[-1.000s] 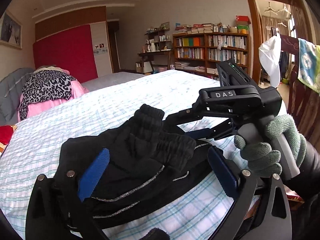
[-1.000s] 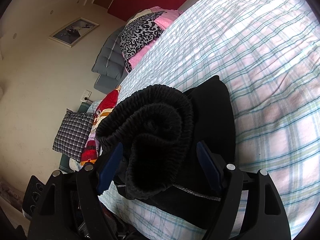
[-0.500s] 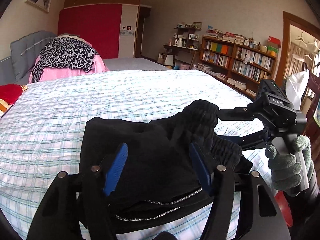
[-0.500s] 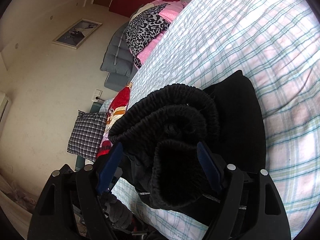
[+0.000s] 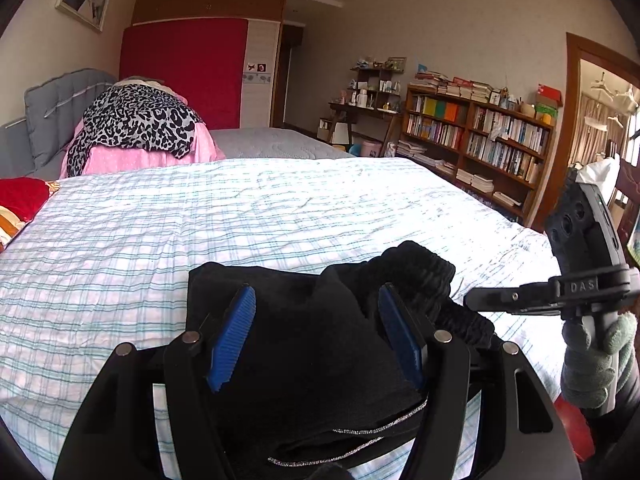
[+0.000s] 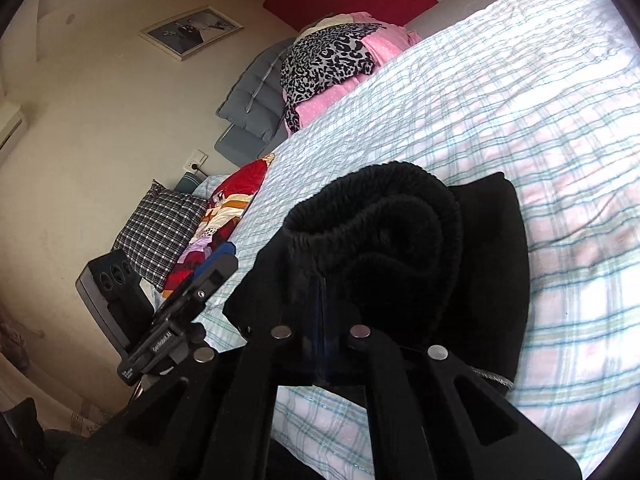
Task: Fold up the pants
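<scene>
The black pants lie as a folded bundle near the bed's near edge, with the ribbed waistband rolled on top. My left gripper straddles the bundle, and its blue pads press into the cloth that fills the gap. One of its fingers shows at the bundle's left edge in the right wrist view. My right gripper has its jaws together, pinching the cloth just below the waistband. In the left wrist view the right gripper meets the bundle's right end, held by a gloved hand.
The bed's plaid sheet stretches far behind the bundle. A leopard-print and pink pile lies at the headboard, and a red cushion at the left edge. A bookshelf lines the right wall. A checked pillow sits beside the bed.
My right gripper's jaws went from wide around the waistband to closed on the cloth. My left gripper's jaws narrowed onto the bundle and its view swung across the bed.
</scene>
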The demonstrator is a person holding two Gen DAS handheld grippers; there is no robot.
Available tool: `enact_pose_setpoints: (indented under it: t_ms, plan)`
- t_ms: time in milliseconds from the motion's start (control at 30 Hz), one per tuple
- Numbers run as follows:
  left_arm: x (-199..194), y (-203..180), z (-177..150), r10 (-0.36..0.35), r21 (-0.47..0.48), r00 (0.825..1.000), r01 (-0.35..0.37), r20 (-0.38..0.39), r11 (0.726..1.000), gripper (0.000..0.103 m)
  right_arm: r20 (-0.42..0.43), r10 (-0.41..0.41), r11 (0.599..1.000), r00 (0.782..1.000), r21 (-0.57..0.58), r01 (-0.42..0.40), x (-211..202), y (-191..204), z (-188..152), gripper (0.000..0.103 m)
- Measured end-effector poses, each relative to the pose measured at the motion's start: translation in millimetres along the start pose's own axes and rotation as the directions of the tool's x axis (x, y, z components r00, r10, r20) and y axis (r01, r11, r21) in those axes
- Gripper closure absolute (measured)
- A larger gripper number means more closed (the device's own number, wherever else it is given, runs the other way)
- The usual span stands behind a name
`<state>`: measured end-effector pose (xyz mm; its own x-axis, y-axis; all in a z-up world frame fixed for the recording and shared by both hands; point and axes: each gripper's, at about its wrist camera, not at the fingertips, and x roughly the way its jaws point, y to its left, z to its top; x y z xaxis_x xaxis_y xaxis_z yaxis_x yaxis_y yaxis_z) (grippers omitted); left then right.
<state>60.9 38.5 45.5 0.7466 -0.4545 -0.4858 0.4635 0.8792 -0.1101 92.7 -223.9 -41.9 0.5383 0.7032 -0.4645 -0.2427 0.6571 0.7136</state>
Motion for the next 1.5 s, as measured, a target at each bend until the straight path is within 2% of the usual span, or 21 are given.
enact_pose_setpoints:
  t_ms: [33, 67, 100, 167, 233, 467, 567, 667, 967, 1033, 1100, 1200, 1300, 1500]
  plan:
    - [2.7, -1.0, 2.2, 0.003, 0.004, 1.0, -0.003, 0.0, 1.0, 0.039, -0.008, -0.013, 0.999, 1.0, 0.032, 0.013, -1.1, -6.1, -2.6, 0.1]
    - [6.1, -2.2, 4.3, 0.006, 0.009, 1.0, -0.006, -0.004, 1.0, 0.039, -0.022, -0.013, 0.997, 1.0, 0.072, 0.015, -1.6, -13.3, -5.0, 0.091]
    - [10.2, -2.9, 5.3, 0.01, 0.012, 1.0, -0.01, -0.011, 1.0, 0.039, -0.033, 0.005, 0.993, 0.999, 0.117, -0.001, -1.8, -22.0, -6.6, 0.063]
    - [21.1, -3.6, 8.5, -0.001, 0.001, 0.999, 0.001, -0.042, 1.0, 0.039, -0.021, 0.016, 0.979, 1.0, 0.203, -0.012, -5.4, -38.2, -8.7, 0.016]
    - [31.0, -2.6, 10.4, -0.029, -0.017, 0.997, 0.028, -0.072, 0.999, 0.039, 0.014, 0.051, 0.967, 0.999, 0.251, -0.053, -9.6, -47.4, -8.8, 0.015]
    - [61.8, -15.4, 16.9, -0.122, -0.017, 0.981, 0.121, -0.149, 0.992, 0.039, 0.0, 0.092, 0.936, 0.996, 0.341, -0.087, -0.2, -54.8, 1.0, 0.012]
    - [71.8, -26.1, 10.7, -0.152, 0.009, 0.972, 0.157, -0.181, 0.988, 0.039, -0.017, 0.092, 0.91, 0.996, 0.407, -0.077, 10.9, -59.4, 7.9, 0.008]
    - [72.4, -33.1, 0.6, -0.174, 0.029, 0.967, 0.183, -0.187, 0.983, 0.039, -0.032, 0.054, 0.893, 0.998, 0.448, -0.034, 20.4, -59.7, 15.9, 0.006]
    - [66.9, -33.2, -18.6, -0.201, 0.036, 0.964, 0.21, -0.175, 0.977, 0.039, -0.083, -0.052, 0.921, 0.995, 0.381, 0.08, 41.6, -42.4, 26.8, 0.007]
    - [65.0, -33.0, -20.3, -0.202, 0.038, 0.964, 0.212, -0.172, 0.977, 0.039, -0.087, -0.104, 0.928, 0.991, 0.35, 0.129, 41.3, -40.2, 25.0, 0.029]
    - [64.8, -32.7, -22.7, -0.197, 0.05, 0.964, 0.208, -0.178, 0.977, 0.039, -0.072, -0.135, 0.938, 0.988, 0.312, 0.151, 37.5, -35.3, 24.2, 0.072]
    - [61.6, -31.9, -26.6, -0.195, 0.06, 0.965, 0.208, -0.174, 0.976, 0.038, -0.059, -0.128, 0.957, 0.99, 0.254, 0.139, 33.9, -25.4, 25.2, 0.082]
    - [55.2, -27.3, -25.5, -0.199, 0.042, 0.967, 0.208, -0.16, 0.977, 0.038, -0.024, -0.128, 0.973, 0.991, 0.191, 0.13, 27.3, -11.3, 27.4, 0.085]
    - [27.9, -12.2, -12.3, -0.175, 0.023, 0.982, 0.177, -0.075, 0.984, 0.029, 0.131, -0.114, 0.993, 0.985, 0.041, 0.109, -14.8, 27.5, 42.2, 0.09]
